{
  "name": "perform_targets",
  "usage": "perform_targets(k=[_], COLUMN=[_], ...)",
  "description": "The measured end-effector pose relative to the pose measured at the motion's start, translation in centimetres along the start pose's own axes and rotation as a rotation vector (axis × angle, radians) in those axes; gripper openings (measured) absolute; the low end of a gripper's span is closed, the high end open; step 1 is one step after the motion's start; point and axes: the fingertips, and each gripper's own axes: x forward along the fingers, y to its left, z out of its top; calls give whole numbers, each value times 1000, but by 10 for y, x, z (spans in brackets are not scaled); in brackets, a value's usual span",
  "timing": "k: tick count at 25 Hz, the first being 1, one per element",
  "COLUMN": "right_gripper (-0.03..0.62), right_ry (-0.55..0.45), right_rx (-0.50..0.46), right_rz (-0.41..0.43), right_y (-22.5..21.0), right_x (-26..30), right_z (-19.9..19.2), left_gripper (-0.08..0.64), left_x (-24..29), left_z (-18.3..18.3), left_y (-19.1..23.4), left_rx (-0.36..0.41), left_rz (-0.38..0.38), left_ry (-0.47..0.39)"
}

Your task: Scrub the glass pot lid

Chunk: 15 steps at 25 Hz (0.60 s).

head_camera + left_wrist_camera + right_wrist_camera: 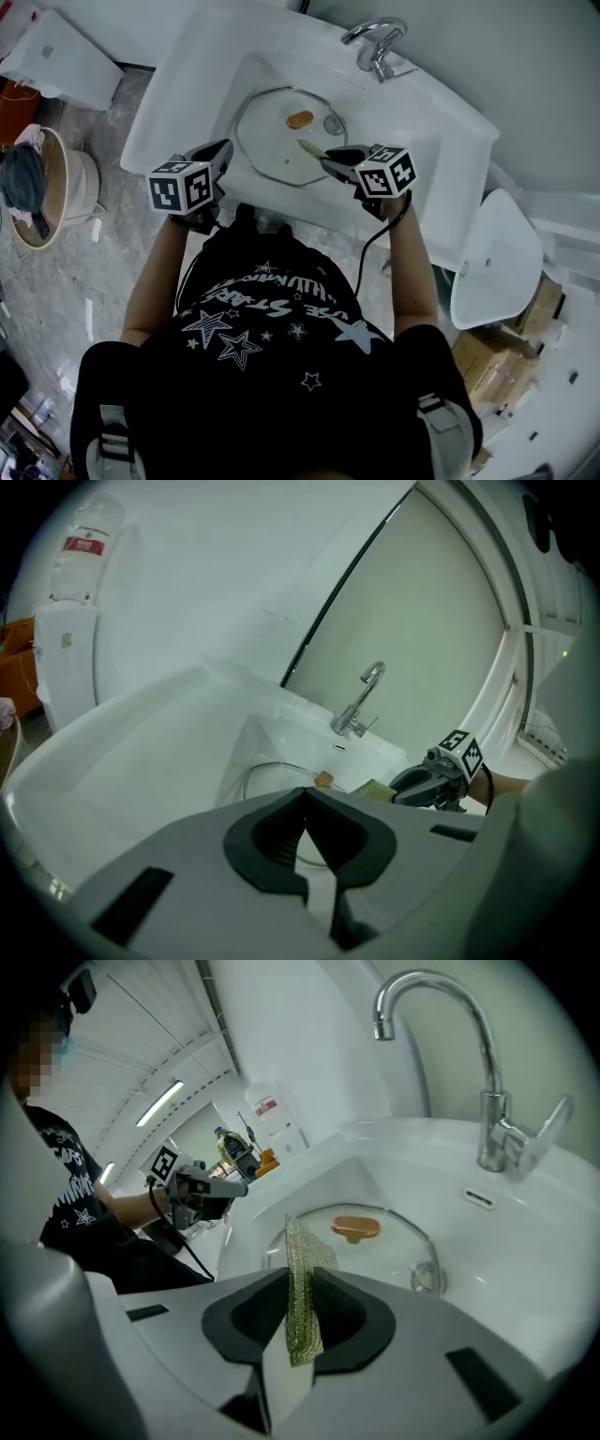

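The glass pot lid (286, 136) lies flat in the white sink basin (403, 150), its brown knob (300, 119) facing up. It shows again as the lid (394, 1241) in the right gripper view and as a thin rim (267, 775) in the left gripper view. My right gripper (325, 159) is shut on a greenish scrub pad (302, 1288), whose tip (309, 148) hangs over the lid's near right part. My left gripper (225, 155) hovers at the lid's left edge, jaws closed together on nothing.
A chrome faucet (375, 42) stands at the basin's far rim, and a drain (333, 123) lies beside the lid. A basket (42, 187) sits on the floor at left. A white panel (492, 258) and cardboard boxes (497, 361) stand at right.
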Motion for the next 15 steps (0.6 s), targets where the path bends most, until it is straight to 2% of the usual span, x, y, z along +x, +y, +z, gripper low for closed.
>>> perform_targets(k=[8,15], right_gripper=[77,76], right_ry=[-37,-28], right_rx=[20,-39], right_rz=[-205,-257], right_y=[-79,-121], right_x=[-16,16], right_z=[12,34], left_gripper=[8,8], left_x=[18,29], left_z=[10,23], left_y=[8,20], left_rx=[-2,-8], left_rz=[4,33], left_ry=[19,32])
